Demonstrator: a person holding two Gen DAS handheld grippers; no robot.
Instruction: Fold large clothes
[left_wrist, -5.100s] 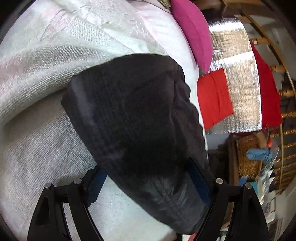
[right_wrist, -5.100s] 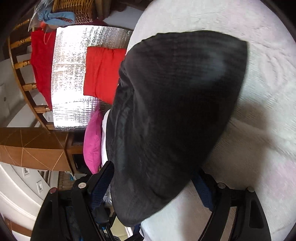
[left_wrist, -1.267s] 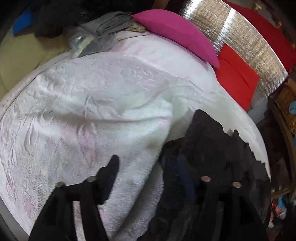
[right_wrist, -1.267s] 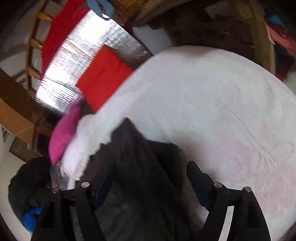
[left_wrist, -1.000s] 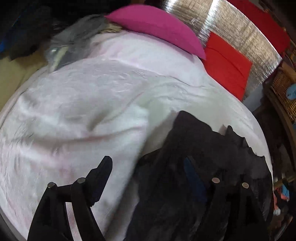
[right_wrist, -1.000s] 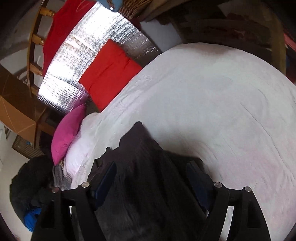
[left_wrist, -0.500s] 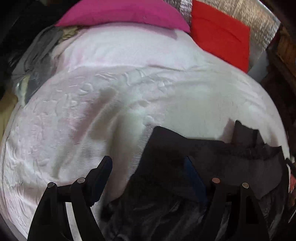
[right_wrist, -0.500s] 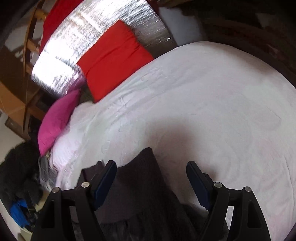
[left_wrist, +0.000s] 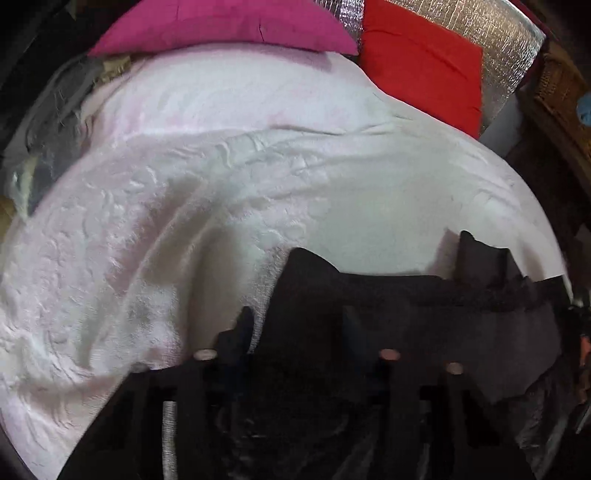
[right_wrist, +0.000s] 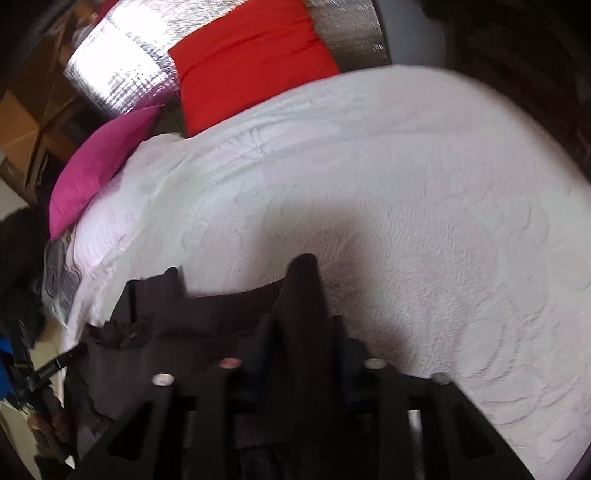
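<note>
A dark knit garment (left_wrist: 424, 306) is stretched between my two grippers above the near edge of a white bed cover (left_wrist: 221, 177). My left gripper (left_wrist: 295, 328) is shut on one top corner of the garment, which pokes up between the fingers. My right gripper (right_wrist: 301, 332) is shut on the other top corner (right_wrist: 303, 291); the garment's top edge (right_wrist: 207, 306) runs off to the left. The rest of the cloth hangs below the frame, out of sight.
A pink pillow (left_wrist: 221, 26) and a red pillow (left_wrist: 421, 62) lie at the head of the bed against a silver foil panel (right_wrist: 122, 74). Grey clothes (left_wrist: 48, 122) lie at the bed's left edge. Wooden furniture (left_wrist: 554, 96) stands at the right.
Both grippers closed from open onto the garment's top corners. The garment, earlier bunched on the bed, now stretches taut between them, and both views tilted toward the head of the bed.
</note>
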